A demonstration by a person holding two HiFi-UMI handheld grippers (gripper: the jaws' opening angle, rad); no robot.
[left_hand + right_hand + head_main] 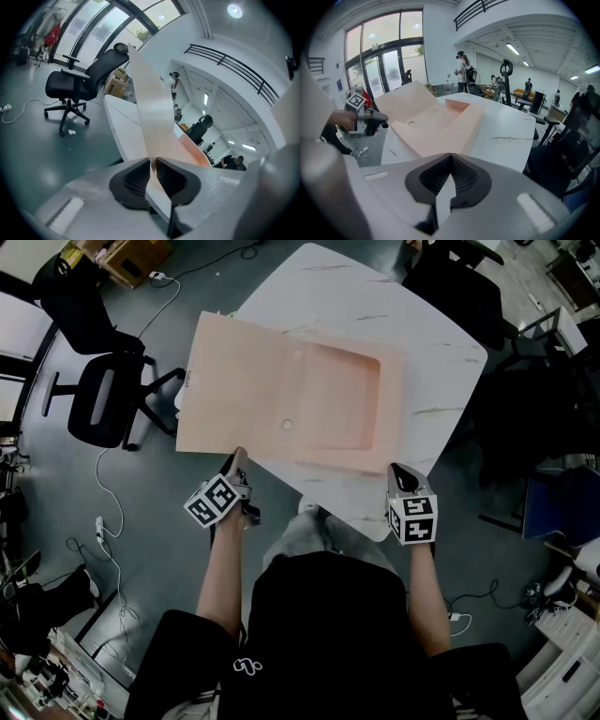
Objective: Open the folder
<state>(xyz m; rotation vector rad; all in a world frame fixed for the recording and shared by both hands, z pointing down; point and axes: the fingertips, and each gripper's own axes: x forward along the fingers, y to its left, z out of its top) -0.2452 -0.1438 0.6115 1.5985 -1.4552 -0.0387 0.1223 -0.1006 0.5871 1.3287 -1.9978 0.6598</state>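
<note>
A pale pink folder [328,399] lies open on the white marble table [422,352], its cover [234,390] swung out to the left over the table's edge. My left gripper [234,461] is shut on the cover's near edge. In the left gripper view the thin cover [150,112] runs straight up from between the pads [140,178]. My right gripper [401,470] is at the folder's near right corner, jaws shut with nothing seen between them. In the right gripper view the folder [436,122] lies just beyond its closed tips [450,154].
A black office chair [103,404] stands on the floor left of the table, also seen in the left gripper view [77,86]. Another dark chair [459,277] stands at the table's far side. People [464,70] stand far back. A white cable [103,521] trails on the floor.
</note>
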